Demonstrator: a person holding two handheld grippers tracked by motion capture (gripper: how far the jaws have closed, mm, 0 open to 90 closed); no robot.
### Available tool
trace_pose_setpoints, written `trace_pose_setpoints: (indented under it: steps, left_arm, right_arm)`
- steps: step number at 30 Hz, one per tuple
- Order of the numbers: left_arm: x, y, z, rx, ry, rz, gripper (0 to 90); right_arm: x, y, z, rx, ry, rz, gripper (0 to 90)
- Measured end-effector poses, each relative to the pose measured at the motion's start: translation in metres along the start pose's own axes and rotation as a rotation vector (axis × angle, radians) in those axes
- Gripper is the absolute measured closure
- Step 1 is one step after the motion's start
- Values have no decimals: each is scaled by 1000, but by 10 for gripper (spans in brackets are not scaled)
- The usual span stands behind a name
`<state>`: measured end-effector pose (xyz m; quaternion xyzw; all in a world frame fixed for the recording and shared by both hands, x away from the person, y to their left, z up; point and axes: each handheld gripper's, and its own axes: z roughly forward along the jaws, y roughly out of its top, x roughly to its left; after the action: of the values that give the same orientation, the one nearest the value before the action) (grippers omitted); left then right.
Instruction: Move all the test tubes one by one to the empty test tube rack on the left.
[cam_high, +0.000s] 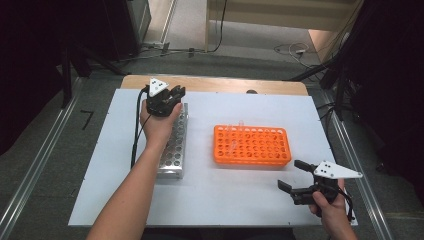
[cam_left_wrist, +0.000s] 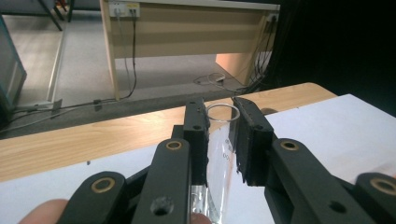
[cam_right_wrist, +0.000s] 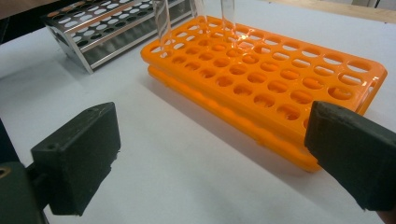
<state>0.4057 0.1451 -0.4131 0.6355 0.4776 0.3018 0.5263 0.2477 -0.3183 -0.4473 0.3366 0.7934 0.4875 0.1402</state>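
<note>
My left gripper (cam_high: 175, 94) is over the far end of a metal tube rack (cam_high: 175, 150), shut on a clear test tube (cam_left_wrist: 219, 140). The tube stands upright between the jaws in the left gripper view, its round rim level with the tips of my left gripper (cam_left_wrist: 219, 111). An orange tube rack (cam_high: 252, 145) lies mid-table with a few clear tubes (cam_high: 234, 127) standing at its far left. My right gripper (cam_high: 292, 175) hovers open near the front right, just off the orange rack's near corner. In the right gripper view my right gripper (cam_right_wrist: 212, 154) holds nothing, facing the orange rack (cam_right_wrist: 261, 70), its tubes (cam_right_wrist: 161, 21) and the metal rack (cam_right_wrist: 107, 28).
Both racks rest on a white board (cam_high: 225, 195) laid over a wooden table (cam_high: 225, 84). A person's forearms come in from the near edge. Cables lie on the floor beyond the table, and metal rails run along both sides.
</note>
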Motion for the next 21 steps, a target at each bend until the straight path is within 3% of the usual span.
trace_pose_setpoints:
  steps: [8, 21]
  left_arm:
    - [0, -5, 6, 33, 10, 10, 758]
    - [-1, -11, 14, 143, 32, 8, 753]
  right_arm:
    - [0, 0, 1, 2, -2, -5, 24]
    - [0, 0, 0, 0, -7, -4, 25]
